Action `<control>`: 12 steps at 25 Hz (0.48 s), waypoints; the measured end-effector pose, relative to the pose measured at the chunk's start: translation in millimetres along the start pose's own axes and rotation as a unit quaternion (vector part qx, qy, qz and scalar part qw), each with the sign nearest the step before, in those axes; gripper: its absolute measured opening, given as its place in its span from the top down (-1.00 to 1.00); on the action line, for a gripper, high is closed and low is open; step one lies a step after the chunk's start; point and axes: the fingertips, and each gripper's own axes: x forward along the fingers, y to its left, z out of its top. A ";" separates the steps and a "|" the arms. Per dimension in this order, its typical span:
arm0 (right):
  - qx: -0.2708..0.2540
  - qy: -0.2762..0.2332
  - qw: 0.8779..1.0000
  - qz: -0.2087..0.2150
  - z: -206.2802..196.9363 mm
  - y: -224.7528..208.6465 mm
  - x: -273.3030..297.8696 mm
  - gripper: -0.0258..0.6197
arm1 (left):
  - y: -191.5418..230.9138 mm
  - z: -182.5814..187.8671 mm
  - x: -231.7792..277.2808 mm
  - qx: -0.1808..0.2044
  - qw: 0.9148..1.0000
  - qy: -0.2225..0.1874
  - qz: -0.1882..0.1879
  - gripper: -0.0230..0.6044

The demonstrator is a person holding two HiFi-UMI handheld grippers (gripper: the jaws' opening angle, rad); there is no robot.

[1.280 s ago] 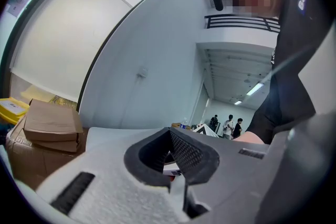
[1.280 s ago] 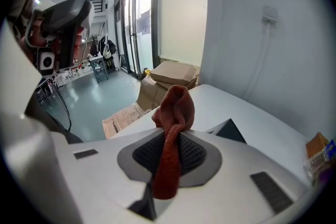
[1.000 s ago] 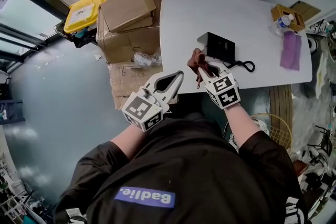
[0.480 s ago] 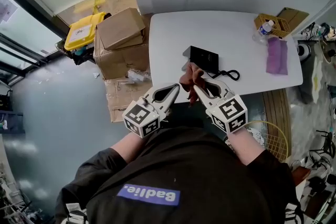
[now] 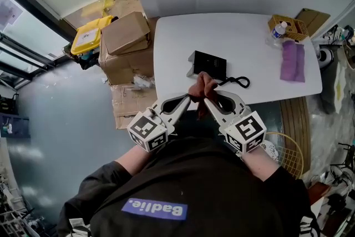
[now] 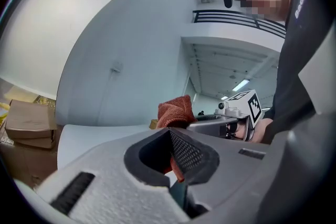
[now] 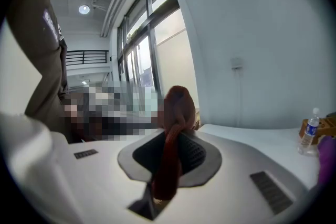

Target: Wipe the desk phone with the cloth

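**Head view.** Left gripper (image 5: 188, 99) and right gripper (image 5: 206, 100) side by side in front of the person's chest, tips angled toward each other and meeting on a bunched reddish-brown cloth (image 5: 201, 86). Cloth held over the near edge of the white table (image 5: 249, 36), just in front of the black desk phone (image 5: 209, 64); contact between cloth and phone not determinable. Phone flat on the table, cord (image 5: 238, 82) trailing to its right. Near the table's far right corner, a water bottle (image 5: 279, 29) at a small basket (image 5: 293, 24), with a purple rag (image 5: 292, 61) just beside. Cardboard boxes (image 5: 127, 30) and a yellow bin (image 5: 89, 36) on the floor left of the table.

**Left gripper view.** Jaws closed together, with a thin red fold of the cloth (image 6: 176, 111) nipped between the ribbed pads and the rest bulging above the tips. Marker cube (image 6: 247, 105) of the right gripper just beyond.

**Right gripper view.** Jaws clamped on a strip of the cloth (image 7: 176, 113) running down between the pads, with the bunch standing above the tips. Water bottle (image 7: 310, 136) on the table at the right edge.
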 end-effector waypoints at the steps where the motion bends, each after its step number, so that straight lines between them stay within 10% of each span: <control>1: -0.002 0.000 1.000 0.001 -1.0 0.4 -1.2 0.71 | -1.3 -0.3 0.6 -0.002 1.000 -0.001 0.000 0.91; 12: -0.004 0.007 1.000 0.008 -5.4 6.4 -4.4 0.71 | -6.6 -1.1 -2.1 -0.004 1.000 -0.005 0.001 0.91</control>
